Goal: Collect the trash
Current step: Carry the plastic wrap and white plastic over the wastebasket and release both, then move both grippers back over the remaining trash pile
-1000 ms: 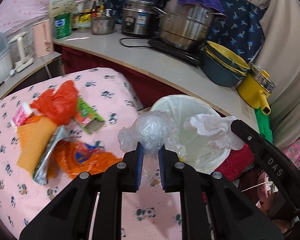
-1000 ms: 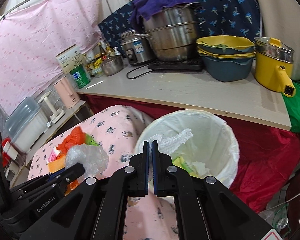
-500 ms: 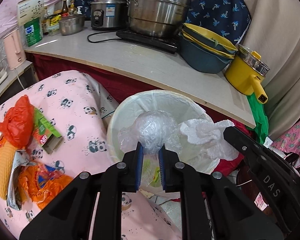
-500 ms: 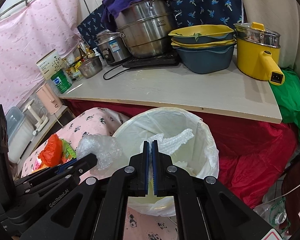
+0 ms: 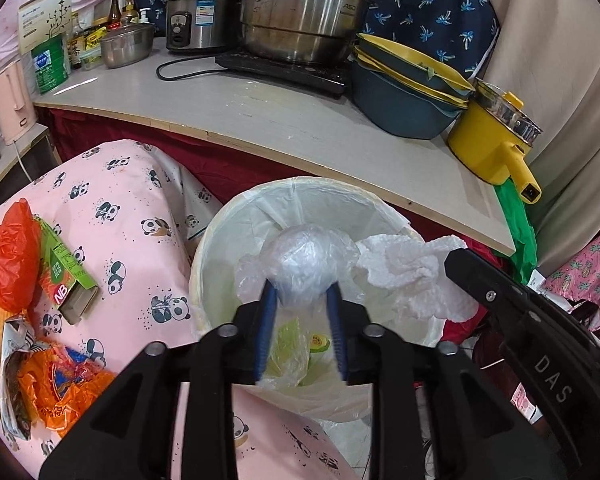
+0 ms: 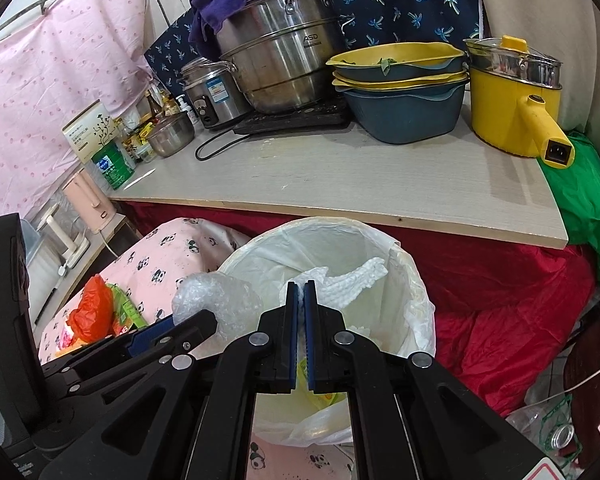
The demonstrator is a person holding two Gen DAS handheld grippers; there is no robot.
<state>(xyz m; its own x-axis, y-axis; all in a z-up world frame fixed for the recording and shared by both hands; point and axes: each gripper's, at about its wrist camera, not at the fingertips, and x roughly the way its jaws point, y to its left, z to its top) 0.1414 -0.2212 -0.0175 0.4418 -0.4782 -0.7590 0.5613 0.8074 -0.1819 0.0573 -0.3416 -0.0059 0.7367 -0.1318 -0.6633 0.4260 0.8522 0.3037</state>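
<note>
On the far left of the panda-print cloth (image 5: pixel 112 184) lay the uncollected trash: an orange plastic bag (image 5: pixel 10 256), a green carton (image 5: pixel 66 276) just beside it, and an orange wrapper (image 5: pixel 60 396) nearer you. To their right, your left gripper (image 5: pixel 302 300) hung over the lined trash bin (image 5: pixel 216 256) with its blue pads (image 5: pixel 268 312) spread apart; the clear plastic wad (image 5: pixel 306 268) sat between their tips, and you cannot tell whether the pads were touching it. In the right wrist view that wad (image 6: pixel 216 300) showed at the bin's left rim. Further right, your right gripper (image 6: pixel 301 288) was clenched on a crumpled white paper towel (image 6: pixel 352 280), holding it above the bin (image 6: pixel 412 280) opening; from the left wrist view the towel (image 5: pixel 408 276) hung at the bin's right side, just beside the wad. Some green and yellow scraps (image 5: pixel 300 344) lay at the bottom of the liner. Behind the bin ran the counter (image 5: pixel 260 120) with a steel pot (image 5: pixel 304 12), stacked basins (image 5: pixel 404 92) and a yellow pot (image 5: pixel 488 144).
</note>
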